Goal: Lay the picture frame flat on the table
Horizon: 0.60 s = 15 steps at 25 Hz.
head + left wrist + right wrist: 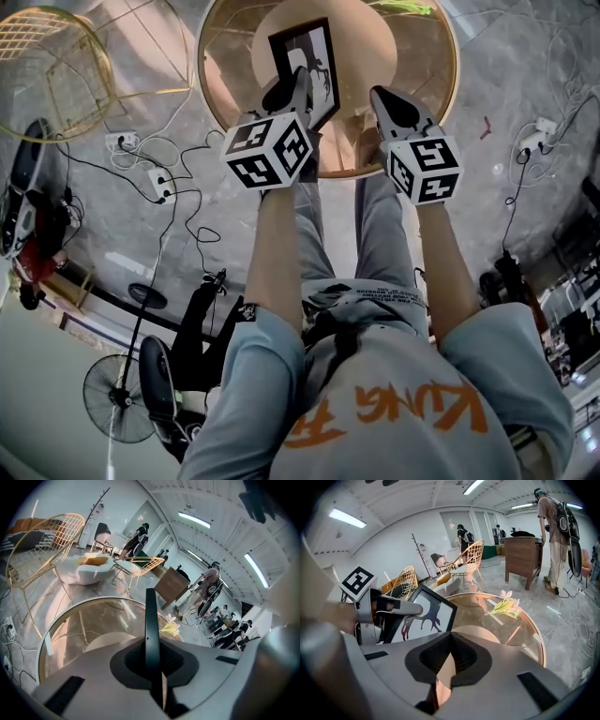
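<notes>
Now then, the left gripper [296,86] has the picture frame [314,52] clamped. The left gripper view shows the black edge of the frame standing straight up between the two jaws, with both pads pressed on it. The frame is over the far left part of the round glass table [451,86], inside its gold rim. It is tilted rather than flat, and its white face with a dark antler-like print is turned towards the person. In the right gripper view the frame sits at the left, with the left gripper biting its near side edge. The frame's bottom edge is hidden behind the right gripper's body, so I cannot tell whether it touches the glass.

Over to the right gripper [386,101]. It hangs just to the right of the frame, over the near part of the table and apart from the frame. Its jaws are pinched together at the tips with nothing between them.

A pale flower stem [506,605] lies on the far right part of the glass, well clear of both grippers. Off to the left, on the grey floor, stands a gold wire chair [47,75], with a white power strip [159,183] and loose cables nearer the person.
</notes>
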Available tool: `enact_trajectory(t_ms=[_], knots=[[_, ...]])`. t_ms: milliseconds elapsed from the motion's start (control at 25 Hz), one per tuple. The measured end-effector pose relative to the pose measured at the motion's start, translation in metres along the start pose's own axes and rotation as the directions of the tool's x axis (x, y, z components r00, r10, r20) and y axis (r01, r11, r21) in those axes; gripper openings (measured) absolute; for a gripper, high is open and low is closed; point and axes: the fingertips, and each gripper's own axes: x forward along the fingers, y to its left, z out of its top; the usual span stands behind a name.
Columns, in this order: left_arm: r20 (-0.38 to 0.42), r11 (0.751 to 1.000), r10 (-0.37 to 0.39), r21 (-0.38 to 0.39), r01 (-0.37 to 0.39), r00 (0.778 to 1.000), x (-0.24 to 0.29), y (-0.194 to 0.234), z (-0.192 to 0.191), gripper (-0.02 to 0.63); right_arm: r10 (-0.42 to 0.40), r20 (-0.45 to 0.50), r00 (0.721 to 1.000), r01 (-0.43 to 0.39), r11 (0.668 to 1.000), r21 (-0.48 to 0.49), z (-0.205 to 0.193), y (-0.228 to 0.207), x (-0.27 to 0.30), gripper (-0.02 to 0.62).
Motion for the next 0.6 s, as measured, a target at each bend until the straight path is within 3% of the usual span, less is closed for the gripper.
enact_trajectory(t_ms=[240,600], knots=[[-0.003,0.997,-0.024,-0.076,0.024,1.000,0.016,0.008,-0.003,0.032,0.015,-0.004,1.000,-0.015,1.000,0.003,0.000,0.001,0.011,-0.002],[-0.040,0.992,-0.044,-0.116,0.040,0.998,0.034,0.013,-0.017,0.032,0.006,0.002,1.000,-0.006,1.000,0.019,-0.005,-0.006,0.014,-0.002]])
